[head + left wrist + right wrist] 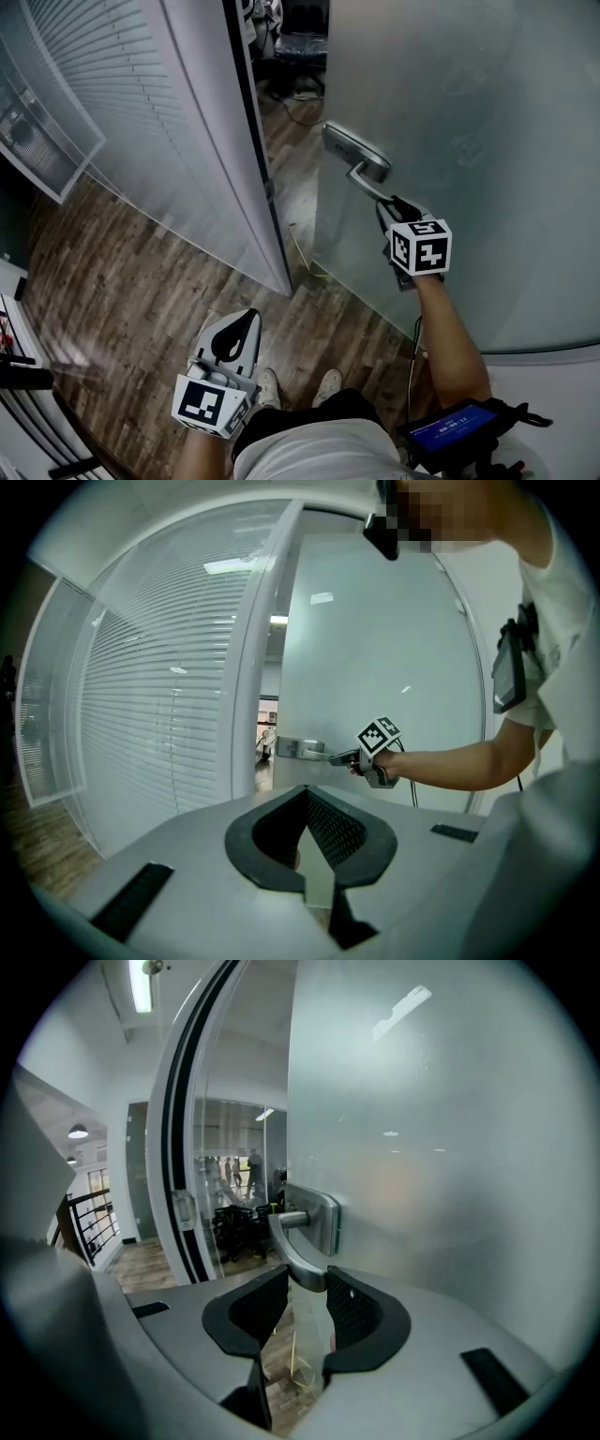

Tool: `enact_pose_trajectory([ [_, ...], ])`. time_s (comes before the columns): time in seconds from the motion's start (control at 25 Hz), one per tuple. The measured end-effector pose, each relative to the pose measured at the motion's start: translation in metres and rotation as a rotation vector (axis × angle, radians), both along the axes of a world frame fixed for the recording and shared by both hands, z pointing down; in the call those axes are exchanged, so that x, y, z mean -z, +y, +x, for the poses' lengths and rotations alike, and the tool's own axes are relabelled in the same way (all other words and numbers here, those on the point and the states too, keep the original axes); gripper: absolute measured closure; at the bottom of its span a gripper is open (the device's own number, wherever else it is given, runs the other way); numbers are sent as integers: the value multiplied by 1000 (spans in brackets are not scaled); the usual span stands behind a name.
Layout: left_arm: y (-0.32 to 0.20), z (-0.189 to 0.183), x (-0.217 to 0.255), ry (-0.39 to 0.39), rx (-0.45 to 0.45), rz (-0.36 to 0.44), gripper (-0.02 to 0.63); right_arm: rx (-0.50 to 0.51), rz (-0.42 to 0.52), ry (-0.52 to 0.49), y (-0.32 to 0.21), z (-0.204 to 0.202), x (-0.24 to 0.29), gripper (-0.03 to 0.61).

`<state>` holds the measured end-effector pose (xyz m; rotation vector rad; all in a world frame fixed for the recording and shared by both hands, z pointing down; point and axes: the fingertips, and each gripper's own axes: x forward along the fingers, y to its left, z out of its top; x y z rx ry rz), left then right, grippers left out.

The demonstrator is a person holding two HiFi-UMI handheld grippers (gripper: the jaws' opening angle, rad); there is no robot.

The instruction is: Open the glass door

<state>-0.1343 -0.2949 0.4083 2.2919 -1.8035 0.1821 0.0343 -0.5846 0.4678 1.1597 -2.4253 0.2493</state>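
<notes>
To the left runs a glass partition with blinds (112,103). The left gripper (246,321) hangs low in front of it over the wood floor (122,272), its jaws pressed together on nothing. Right of that, the frosted glass door (469,112) stands ajar (an office chair (305,47) shows through the gap). The door's metal lever handle (361,169) sits near its free edge. The right gripper (386,206) pinches the lever's end between both pads.

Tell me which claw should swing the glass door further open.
Right. The right claw is clamped on the door handle of the ajar glass door. The left claw hangs shut and empty, low and away from it.
</notes>
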Motion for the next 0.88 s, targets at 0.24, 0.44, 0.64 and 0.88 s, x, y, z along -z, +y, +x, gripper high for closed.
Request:
enact_pose_trajectory([
  [0.24,-10,-4,-7,13,12,-7,614,-32,15,8,-31,9,-2,445],
  [0.44,-24,-5,-10,26,18,-4,614,-58,25,17,-58,20,-5,446],
  [0.64,-35,-4,-10,40,29,-11,614,-83,9,10,-81,29,-3,448],
  [0.88,-41,2,-13,41,24,-18,615,-120,7,26,-102,44,0,449],
])
